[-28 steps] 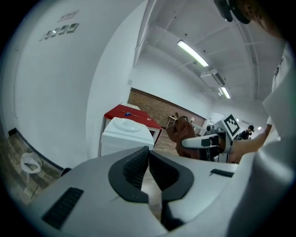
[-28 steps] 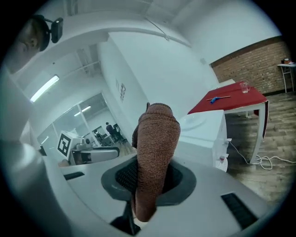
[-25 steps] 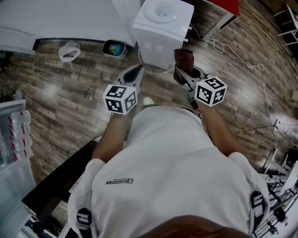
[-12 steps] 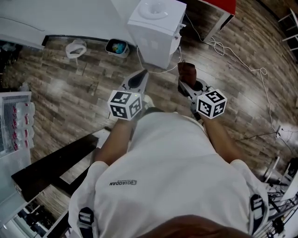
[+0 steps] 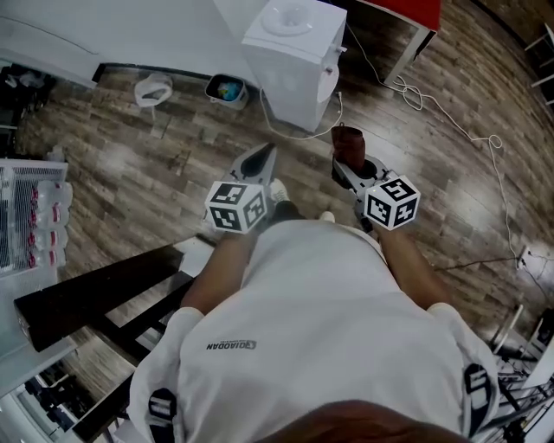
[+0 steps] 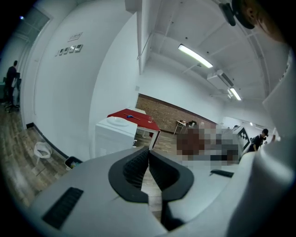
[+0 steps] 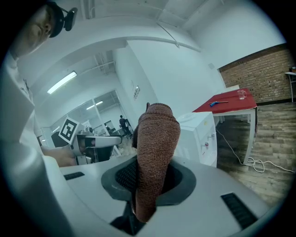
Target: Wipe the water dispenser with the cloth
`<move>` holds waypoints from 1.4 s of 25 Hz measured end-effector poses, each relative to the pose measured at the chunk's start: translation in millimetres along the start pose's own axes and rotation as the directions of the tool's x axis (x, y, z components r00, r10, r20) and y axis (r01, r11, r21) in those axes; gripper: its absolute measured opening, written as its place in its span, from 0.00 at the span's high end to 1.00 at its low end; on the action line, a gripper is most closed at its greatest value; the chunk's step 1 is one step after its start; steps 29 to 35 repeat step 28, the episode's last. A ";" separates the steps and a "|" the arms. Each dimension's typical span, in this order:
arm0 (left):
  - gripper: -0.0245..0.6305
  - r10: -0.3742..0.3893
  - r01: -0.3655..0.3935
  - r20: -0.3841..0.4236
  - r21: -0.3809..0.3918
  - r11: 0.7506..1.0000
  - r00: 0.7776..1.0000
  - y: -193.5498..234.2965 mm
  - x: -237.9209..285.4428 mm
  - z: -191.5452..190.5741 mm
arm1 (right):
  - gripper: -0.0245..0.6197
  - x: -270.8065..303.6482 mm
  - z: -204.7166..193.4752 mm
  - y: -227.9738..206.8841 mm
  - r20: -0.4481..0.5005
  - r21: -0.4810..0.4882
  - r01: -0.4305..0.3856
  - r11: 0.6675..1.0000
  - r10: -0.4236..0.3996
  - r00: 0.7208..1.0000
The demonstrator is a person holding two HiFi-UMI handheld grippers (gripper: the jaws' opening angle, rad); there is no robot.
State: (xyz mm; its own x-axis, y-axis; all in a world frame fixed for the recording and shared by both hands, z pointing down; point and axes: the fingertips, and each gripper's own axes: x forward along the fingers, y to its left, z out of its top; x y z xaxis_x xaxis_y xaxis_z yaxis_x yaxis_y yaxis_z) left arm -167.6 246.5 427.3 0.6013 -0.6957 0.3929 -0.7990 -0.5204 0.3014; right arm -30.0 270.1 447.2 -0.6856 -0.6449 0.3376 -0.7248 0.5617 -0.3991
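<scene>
Person stood on the wood floor [image 5: 130, 164], a claw in each hand, facing the water dispenser [image 5: 294, 52].

Left claw [image 6: 148, 159]: shut tight, pads touching, nothing between them.

Right claw [image 5: 350, 164]: clamped on the brown cloth [image 7: 155, 148]. The cloth stood up past the tips as a folded wad. A shorter end hung below the grip.

Dispenser: white, upright at the far side of the room by the white wall. A small bin [image 5: 227, 89] sat on its left and a red desk [image 5: 407, 13] on its right. It was well apart from both claws, and the cloth touched nothing.

Judgement: wiping not begun; this was the approach.

To do the step well:
- Close in until the wad reaches the top panel without stretching.
- Keep the right claw shut firmly, as the wad looked thick and could slip under drag.
- Lay the broad side of the cloth on the surface, not its tip.
- Wipe top first, then front and sides, in overlapping strokes.
- Go lightly round the taps on the front.
- The free left claw could steady the body.
- Mind the loose cable [image 5: 450, 112] on the floor to the right.
</scene>
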 end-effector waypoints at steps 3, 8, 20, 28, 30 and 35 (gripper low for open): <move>0.96 0.014 -0.014 0.004 -0.016 1.000 1.000 -1.5 -3.5 -4.3 | 0.86 -2.2 -4.7 0.8 -0.015 -0.007 -0.001 1.000 0.001 1.000; 0.96 0.025 -0.024 0.005 -0.020 1.000 1.000 -4.8 -6.0 -9.7 | 0.86 -4.6 -8.0 3.3 -0.024 -0.018 -0.012 1.000 0.012 1.000; 0.96 -0.003 0.002 0.007 0.064 0.998 1.000 -21.9 -2.1 -5.4 | 0.86 -8.2 -5.3 5.0 -0.023 -0.048 -0.015 0.999 0.014 1.000; 0.96 0.000 -0.001 0.008 0.058 0.998 1.000 -24.6 0.2 -4.0 | 0.86 -12.6 -2.5 0.8 -0.016 -0.057 -0.006 0.998 0.006 1.000; 0.96 0.000 -0.001 0.008 0.058 0.998 1.000 -24.6 0.2 -4.0 | 0.86 -12.6 -2.5 0.8 -0.016 -0.057 -0.006 0.998 0.006 1.000; 0.96 0.000 -0.001 0.008 0.058 0.998 1.000 -24.6 0.2 -4.0 | 0.86 -12.6 -2.5 0.8 -0.016 -0.057 -0.006 0.998 0.006 1.000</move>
